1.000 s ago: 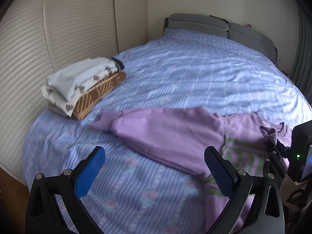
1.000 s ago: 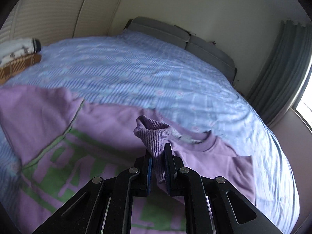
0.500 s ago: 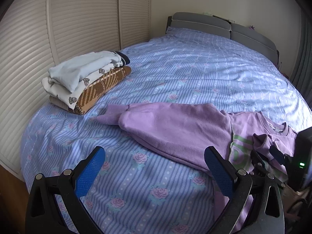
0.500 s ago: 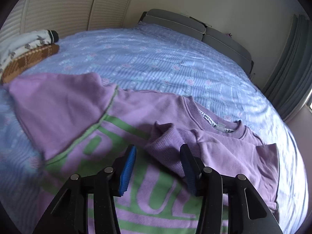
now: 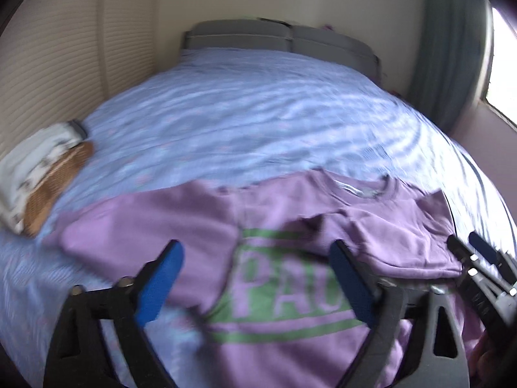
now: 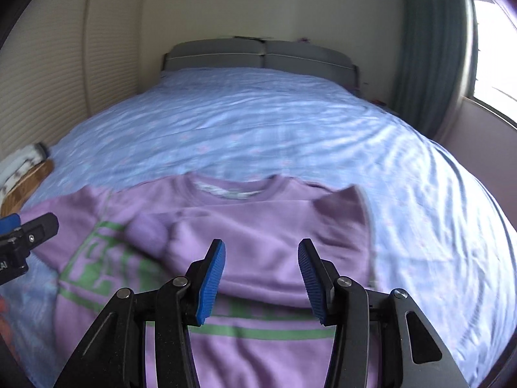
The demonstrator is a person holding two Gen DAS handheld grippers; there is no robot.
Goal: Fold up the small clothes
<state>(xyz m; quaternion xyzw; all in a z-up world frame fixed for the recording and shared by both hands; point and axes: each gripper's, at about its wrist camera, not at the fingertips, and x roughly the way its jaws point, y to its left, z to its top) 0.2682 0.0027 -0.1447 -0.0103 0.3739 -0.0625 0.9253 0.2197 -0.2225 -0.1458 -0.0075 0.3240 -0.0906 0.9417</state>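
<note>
A purple sweatshirt [image 5: 290, 226] with green lettering lies chest-up on the bed; it also shows in the right wrist view [image 6: 268, 232]. Its right sleeve [image 6: 226, 236] is folded across the chest, cuff near the lettering. Its left sleeve [image 5: 129, 223] stretches out to the left. My left gripper [image 5: 255, 284] is open and empty above the sweatshirt's lower left. My right gripper [image 6: 261, 271] is open and empty above the folded sleeve. Each gripper shows at the edge of the other's view.
A stack of folded clothes [image 5: 42, 181] sits at the bed's left edge by the slatted wall. The blue striped bedspread [image 5: 258, 113] reaches back to a grey headboard [image 6: 258, 55]. A curtain and a window [image 6: 491, 48] are at the right.
My right gripper let go of the sleeve cuff, opened wider and drew back. The sleeve now lies across the chest. My left gripper swung right, over the sweatshirt. Both views are motion-blurred.
</note>
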